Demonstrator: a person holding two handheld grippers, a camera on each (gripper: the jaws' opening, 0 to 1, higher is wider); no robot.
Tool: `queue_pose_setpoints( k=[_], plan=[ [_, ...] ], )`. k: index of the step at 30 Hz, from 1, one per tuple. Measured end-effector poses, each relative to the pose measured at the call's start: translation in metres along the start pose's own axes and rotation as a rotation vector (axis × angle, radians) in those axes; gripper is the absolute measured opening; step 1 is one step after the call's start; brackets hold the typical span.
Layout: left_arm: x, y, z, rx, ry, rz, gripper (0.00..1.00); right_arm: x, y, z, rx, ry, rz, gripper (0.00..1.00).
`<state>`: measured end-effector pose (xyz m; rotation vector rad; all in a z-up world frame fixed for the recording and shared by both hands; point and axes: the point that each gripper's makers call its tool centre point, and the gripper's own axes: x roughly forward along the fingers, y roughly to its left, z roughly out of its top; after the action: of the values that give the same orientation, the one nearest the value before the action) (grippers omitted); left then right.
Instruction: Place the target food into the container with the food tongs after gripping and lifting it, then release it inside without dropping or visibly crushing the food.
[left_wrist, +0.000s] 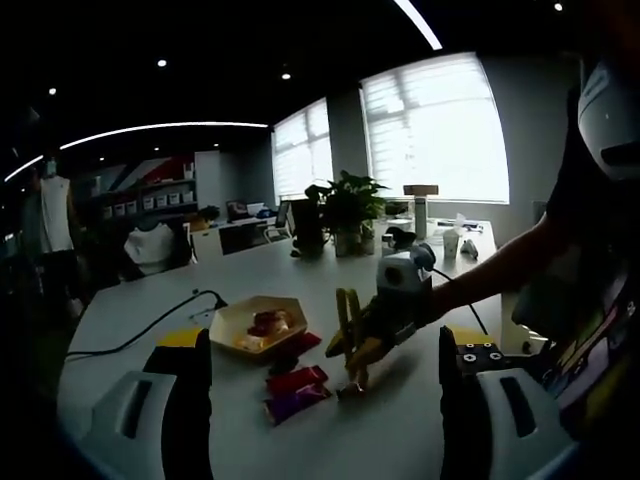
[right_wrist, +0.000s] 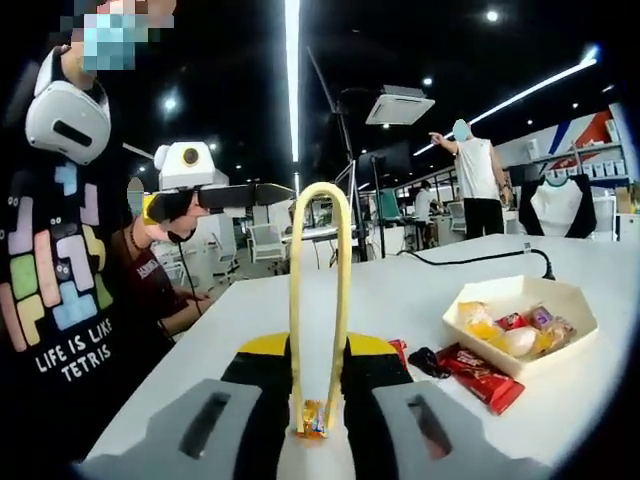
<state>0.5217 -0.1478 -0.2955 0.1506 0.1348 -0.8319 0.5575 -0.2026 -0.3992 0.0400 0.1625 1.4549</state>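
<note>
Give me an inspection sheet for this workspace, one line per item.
Surface: white table.
Job's things: yellow tongs pinching a small wrapped snack; hexagonal container already holding wrapped foods.
Clutter: red snack packets lying beside the container.
Grippers: right hand-held gripper shut on the tongs; left hand-held gripper open, empty.
Cables: black cable across the table.
Surroundings: potted plant, bright windows, people standing.
</note>
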Motion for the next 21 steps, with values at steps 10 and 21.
queue_pose_setpoints(
  k=[10, 21],
  plan=[
    [-0.004, 0.002, 0.002, 0.003, -0.002, 0.000, 1.00, 0.003, 0.000, 0.001, 0.063, -0.032, -0.039, 0.19],
    [-0.005, 0.002, 0.007, 0.004, -0.029, -0.002, 1.00, -0.002, -0.028, 0.014, 0.135, -0.083, -0.439, 0.20]
  ],
)
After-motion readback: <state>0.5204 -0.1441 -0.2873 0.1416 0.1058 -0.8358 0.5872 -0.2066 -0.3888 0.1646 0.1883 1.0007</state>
